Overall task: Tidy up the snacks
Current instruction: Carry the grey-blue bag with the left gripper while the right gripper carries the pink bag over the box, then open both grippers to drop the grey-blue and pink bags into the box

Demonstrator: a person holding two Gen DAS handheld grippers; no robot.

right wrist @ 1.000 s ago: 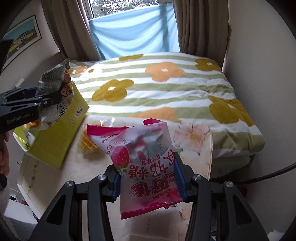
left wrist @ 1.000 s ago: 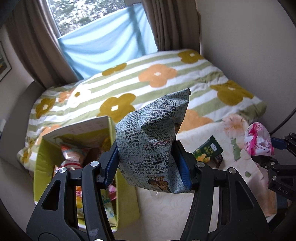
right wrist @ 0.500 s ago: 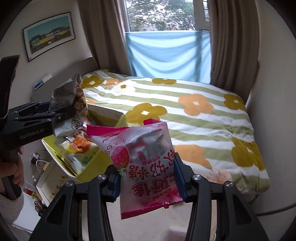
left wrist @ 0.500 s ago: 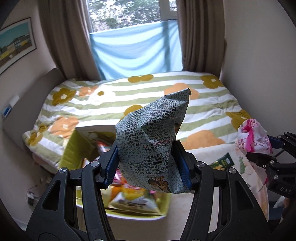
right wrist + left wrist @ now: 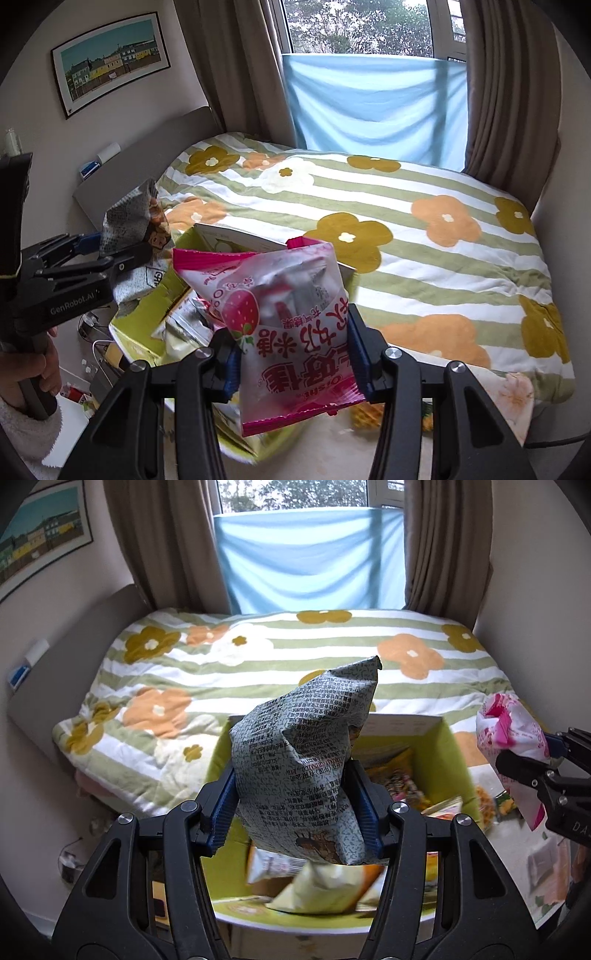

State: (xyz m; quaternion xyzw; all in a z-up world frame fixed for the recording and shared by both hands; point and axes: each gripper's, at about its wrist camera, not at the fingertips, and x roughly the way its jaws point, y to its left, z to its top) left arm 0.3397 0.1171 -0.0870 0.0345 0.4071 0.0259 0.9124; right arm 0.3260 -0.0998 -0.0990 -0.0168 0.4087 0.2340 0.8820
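The left tongs (image 5: 295,814) clench a grey crinkled snack bag (image 5: 308,771) directly above the open yellow-green cardboard box (image 5: 458,760), while the right tongs (image 5: 291,356), clenching a pink strawberry packet (image 5: 280,325), hang at its right edge.

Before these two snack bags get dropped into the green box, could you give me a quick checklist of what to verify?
1. Left gripper clamps the grey printed bag: ok.
2. Right gripper clamps the pink strawberry bag: ok.
3. Green box open at the top: ok.
4. Grey bag above the box opening: ok, judging from the left wrist view.
5. Pink bag fully above the opening: cannot tell; it overlaps the box's near edge in the right wrist view.
6. Room left among the snack packets already inside: cannot tell, that part is blurred.
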